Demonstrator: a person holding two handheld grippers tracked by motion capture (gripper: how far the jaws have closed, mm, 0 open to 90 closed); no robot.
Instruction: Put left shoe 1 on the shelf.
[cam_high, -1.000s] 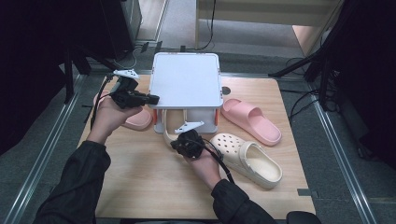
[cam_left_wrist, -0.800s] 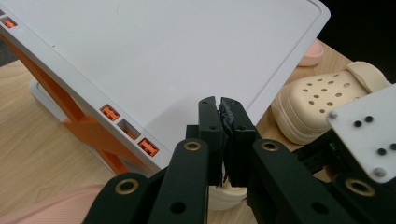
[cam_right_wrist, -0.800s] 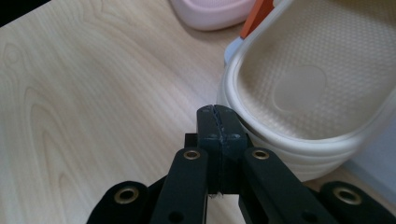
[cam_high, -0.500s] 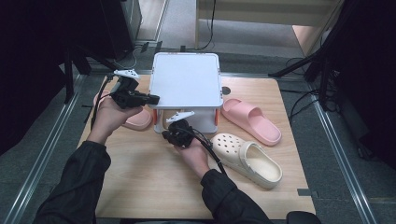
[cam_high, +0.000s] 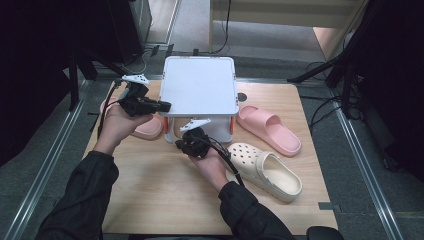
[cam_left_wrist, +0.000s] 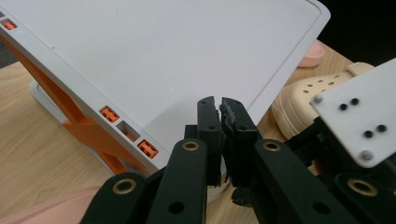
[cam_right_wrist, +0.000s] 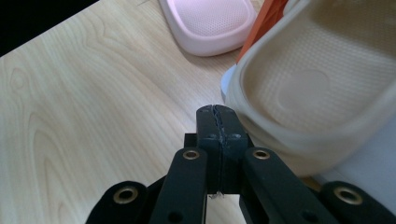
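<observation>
Beige clog (cam_right_wrist: 317, 88) tilted at the open front of the white rack (cam_high: 200, 85), heel end on the lower shelf edge beside an orange strut, sole side toward the camera in the right gripper view. Right gripper (cam_right_wrist: 218, 112) shifted left and in toward the rack over the last second, now parked just beside the clog's rim; jaws fully closed, nothing between them. Reads as a nudge or push-in step, not a grasp. Left gripper (cam_left_wrist: 219, 105) unmoved, hovering over the rack's left top edge, jaws nearly together, holding nothing.

Rack contents: top shelf bare; lower shelf taking this one clog, rest hidden. Second beige clog (cam_high: 267, 170) and two pink slides (cam_high: 270, 129) (cam_high: 145, 127) out on the surface (cam_high: 150, 195).
</observation>
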